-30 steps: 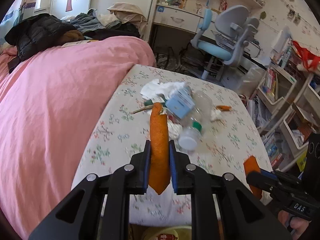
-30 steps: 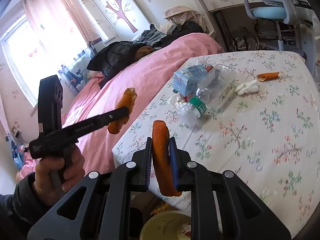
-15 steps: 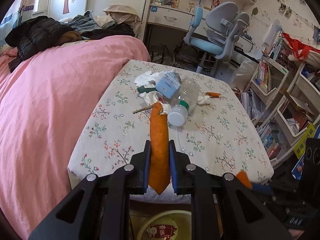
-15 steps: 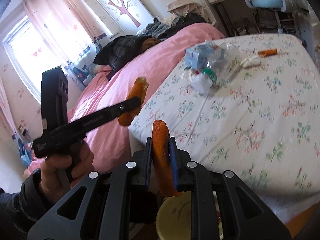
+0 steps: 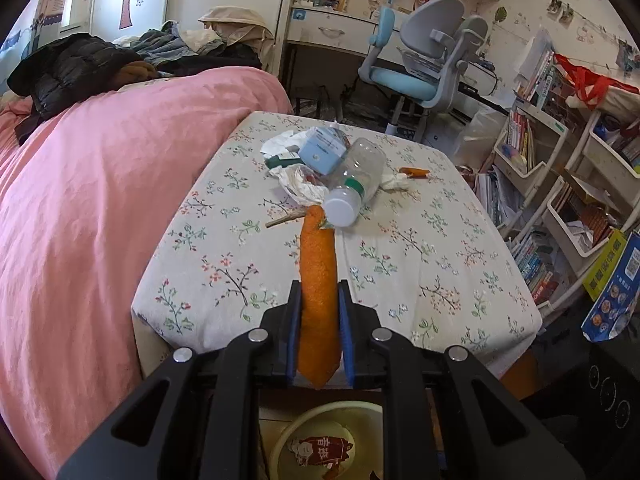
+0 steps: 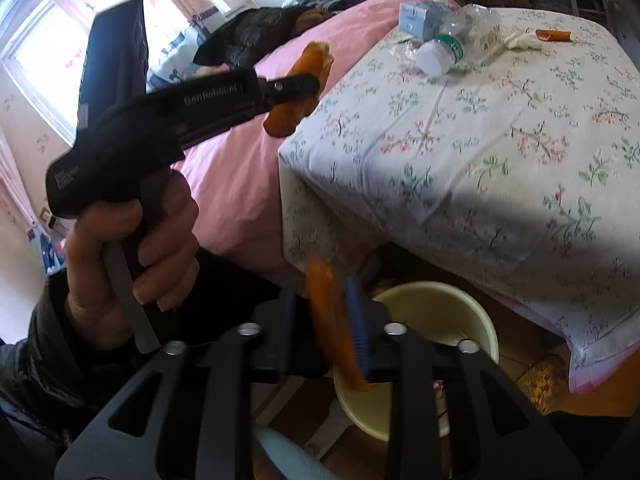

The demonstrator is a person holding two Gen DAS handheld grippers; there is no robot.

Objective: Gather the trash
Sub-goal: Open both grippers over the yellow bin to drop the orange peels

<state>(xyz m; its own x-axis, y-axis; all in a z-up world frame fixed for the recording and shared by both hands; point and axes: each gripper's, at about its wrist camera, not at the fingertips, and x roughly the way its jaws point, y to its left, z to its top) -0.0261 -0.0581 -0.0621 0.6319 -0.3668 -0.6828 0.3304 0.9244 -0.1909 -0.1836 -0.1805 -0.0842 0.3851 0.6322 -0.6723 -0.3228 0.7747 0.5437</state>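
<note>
Left gripper (image 5: 319, 332): clamping an orange peel strip (image 5: 318, 280) between its blue pads, holding it upright above the near edge of the desk (image 5: 224, 264).
Left peel look: long, bright orange, pebbled skin, tapering to a point at the bottom.
Right gripper (image 6: 326, 328): jaws spreading, no longer pinching; the second orange peel (image 6: 328, 312) is blurring between them, leaning on the right pad, right over the yellow bin (image 6: 432, 300) beside the desk.
Trash on the desk: clear plastic bottle (image 5: 354, 184), blue carton (image 5: 322, 154), crumpled wrappers (image 5: 296, 178), a twig (image 5: 286, 218) and a small peel bit (image 5: 414, 171), all far from the bin.
Change: half a second ago the right peel was sitting sharp and tightly gripped; now it is slipping loose. Both grippers are sitting further back from the desk, with the bin showing fuller.
</note>
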